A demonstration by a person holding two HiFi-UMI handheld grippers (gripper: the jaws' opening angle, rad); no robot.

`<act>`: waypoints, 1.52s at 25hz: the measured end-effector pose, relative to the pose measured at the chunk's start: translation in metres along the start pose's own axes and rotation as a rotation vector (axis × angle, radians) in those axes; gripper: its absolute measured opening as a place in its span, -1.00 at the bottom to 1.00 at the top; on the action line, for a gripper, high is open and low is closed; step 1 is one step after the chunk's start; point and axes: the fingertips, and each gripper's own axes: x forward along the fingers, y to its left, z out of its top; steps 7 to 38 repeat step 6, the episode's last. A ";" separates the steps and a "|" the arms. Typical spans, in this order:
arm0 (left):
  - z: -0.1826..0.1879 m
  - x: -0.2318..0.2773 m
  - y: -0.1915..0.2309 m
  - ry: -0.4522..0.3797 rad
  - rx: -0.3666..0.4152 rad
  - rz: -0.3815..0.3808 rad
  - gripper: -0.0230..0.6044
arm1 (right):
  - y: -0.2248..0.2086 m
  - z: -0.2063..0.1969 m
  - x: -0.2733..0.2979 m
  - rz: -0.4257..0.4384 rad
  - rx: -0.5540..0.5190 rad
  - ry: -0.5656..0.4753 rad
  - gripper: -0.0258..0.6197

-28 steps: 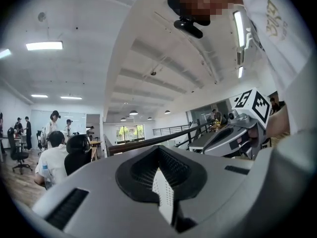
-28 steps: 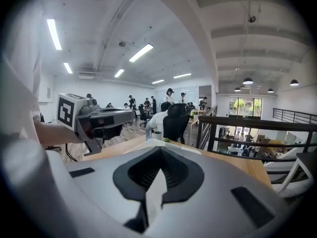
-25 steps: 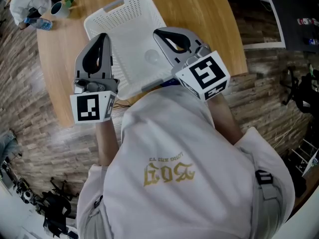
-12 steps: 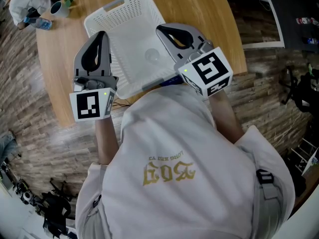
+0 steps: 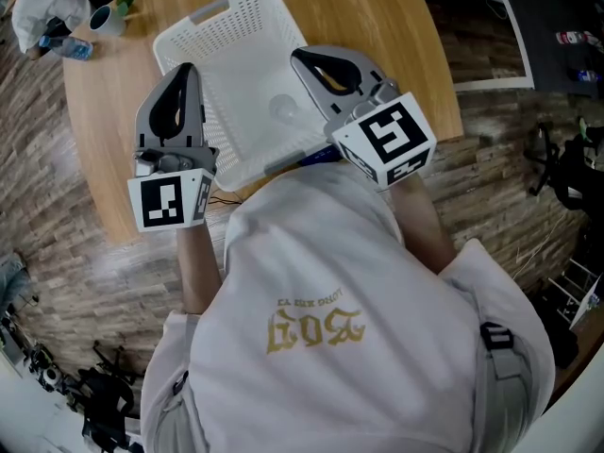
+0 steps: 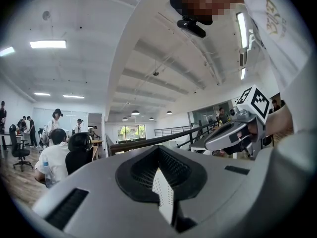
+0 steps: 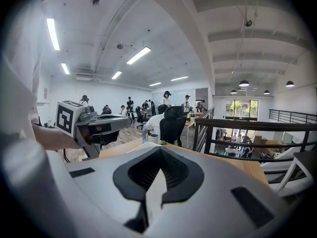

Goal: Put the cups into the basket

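The left hand-held gripper (image 5: 187,72) and the right hand-held gripper (image 5: 304,60) are held over the white basket (image 5: 226,12), jaws together and empty. A cup (image 5: 102,17) is left far off on the tabletop (image 5: 104,130). It likely must be reached and gripped next.

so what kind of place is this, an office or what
Most likely a big open-plan office or lab workspace: people sit on black office chairs, strip lights run along a high ceiling, and a dark railing suggests an upper level.
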 end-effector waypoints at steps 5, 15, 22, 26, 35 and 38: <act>-0.001 0.000 0.002 0.000 0.012 0.010 -0.91 | 0.001 -0.001 0.000 0.009 0.022 -0.012 -0.89; -0.001 0.000 0.002 -0.001 0.015 0.012 -0.91 | 0.001 -0.001 0.000 0.008 0.028 -0.015 -0.89; -0.001 0.000 0.002 -0.001 0.015 0.012 -0.91 | 0.001 -0.001 0.000 0.008 0.028 -0.015 -0.89; -0.001 0.000 0.002 -0.001 0.015 0.012 -0.91 | 0.001 -0.001 0.000 0.008 0.028 -0.015 -0.89; -0.001 0.000 0.002 -0.001 0.015 0.012 -0.91 | 0.001 -0.001 0.000 0.008 0.028 -0.015 -0.89; -0.001 0.000 0.002 -0.001 0.015 0.012 -0.91 | 0.001 -0.001 0.000 0.008 0.028 -0.015 -0.89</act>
